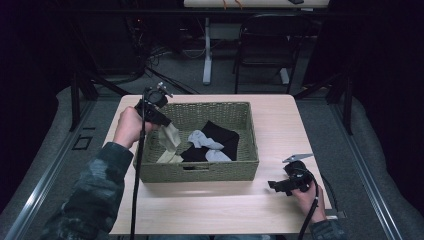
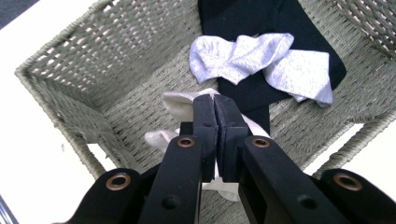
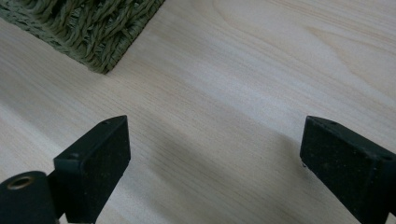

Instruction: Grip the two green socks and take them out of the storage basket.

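My left gripper (image 2: pixel 215 105) pinched a cream sock (image 1: pixel 170 137) between its fingers over the basket (image 1: pixel 200 172). Right gripper (image 3: pixel 215 149) sat on the desk (image 3: pixel 261 70), fingers spread.

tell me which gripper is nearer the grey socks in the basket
Left. The left gripper hangs over the basket beside the grey socks; the right gripper rests outside it.

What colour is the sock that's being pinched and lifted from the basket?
Cream, off-white. The sock shows best in the left gripper view, clamped in the left gripper.
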A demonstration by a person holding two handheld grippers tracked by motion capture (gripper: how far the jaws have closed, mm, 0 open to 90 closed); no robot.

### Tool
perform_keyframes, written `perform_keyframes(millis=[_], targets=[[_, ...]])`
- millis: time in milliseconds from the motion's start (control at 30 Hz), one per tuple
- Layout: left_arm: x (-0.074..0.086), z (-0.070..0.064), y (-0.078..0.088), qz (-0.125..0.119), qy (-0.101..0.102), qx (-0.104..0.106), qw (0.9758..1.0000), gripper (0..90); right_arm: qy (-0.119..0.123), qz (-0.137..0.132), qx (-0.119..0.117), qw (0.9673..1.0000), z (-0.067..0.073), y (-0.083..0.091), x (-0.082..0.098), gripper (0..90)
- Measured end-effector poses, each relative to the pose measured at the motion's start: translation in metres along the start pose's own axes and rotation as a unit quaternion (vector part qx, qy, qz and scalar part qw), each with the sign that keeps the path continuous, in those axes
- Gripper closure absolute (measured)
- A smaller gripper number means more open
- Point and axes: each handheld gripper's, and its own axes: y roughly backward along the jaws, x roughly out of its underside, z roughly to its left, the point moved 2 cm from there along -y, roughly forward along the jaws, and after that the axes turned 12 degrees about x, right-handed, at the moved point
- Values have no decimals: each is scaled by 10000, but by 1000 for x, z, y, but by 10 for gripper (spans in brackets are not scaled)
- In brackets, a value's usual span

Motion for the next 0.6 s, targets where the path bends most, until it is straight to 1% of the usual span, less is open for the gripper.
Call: perform_keyframes(millis=[100, 300, 333, 367, 400, 433, 467, 567, 600], targets=[[-2, 0, 5, -11, -27, -28, 10000, 882, 2, 0, -3, 10000, 0, 0, 0, 80], [-4, 3, 17, -102, 11, -105, 9999, 883, 22, 15, 2, 10000, 0, 0, 0, 80], [-4, 3, 17, -102, 11, -105, 9999, 882, 22, 15, 2, 10000, 0, 0, 0, 80], [-4, 4, 21, -130, 14, -126, 9998, 883, 100, 66, 48, 9999, -1, 1, 0, 80], [-4, 4, 21, -130, 14, -126, 9998, 883, 100, 66, 48, 9999, -1, 1, 0, 80], [-5, 5, 25, -159, 15, -153, 9998, 883, 13, 2, 2, 10000, 0, 0, 0, 80], [-5, 5, 25, -159, 15, -153, 9998, 883, 13, 2, 2, 10000, 0, 0, 0, 80], [-5, 8, 36, -224, 41, -228, 9995, 883, 10, 2, -2, 10000, 0, 0, 0, 80], [-5, 9, 39, -256, 63, -253, 9993, 883, 36, 24, 29, 10000, 0, 0, 0, 80]])
